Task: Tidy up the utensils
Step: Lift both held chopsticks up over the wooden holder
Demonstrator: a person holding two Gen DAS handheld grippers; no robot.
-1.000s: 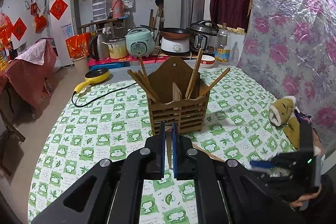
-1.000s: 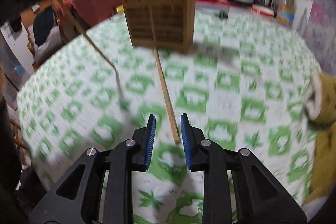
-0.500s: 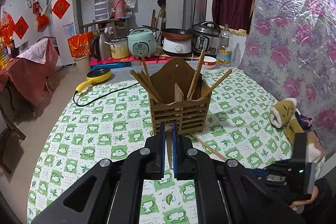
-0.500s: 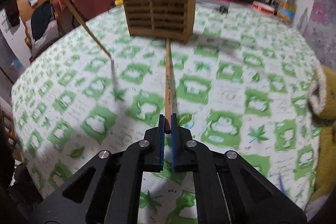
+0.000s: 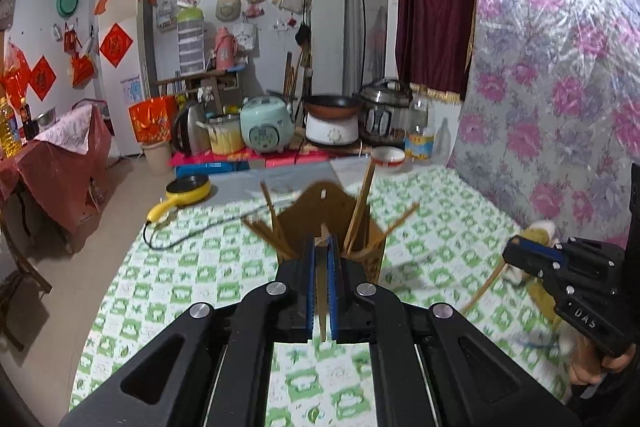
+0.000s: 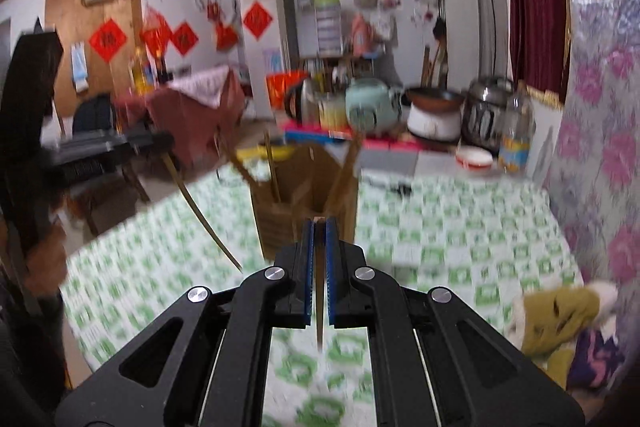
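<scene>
Both jaw pairs clamped, each on one chopstick: left gripper [image 5: 320,259], right gripper [image 6: 319,245]. Both raised above table [image 5: 192,267], angled down toward wooden holder [image 5: 372,255].

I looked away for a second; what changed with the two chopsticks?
The right hand-held gripper closed on the chopstick lying on the tablecloth and lifted it. The left hand-held gripper rose, still clamping its chopstick. The wooden holder stayed put.
</scene>
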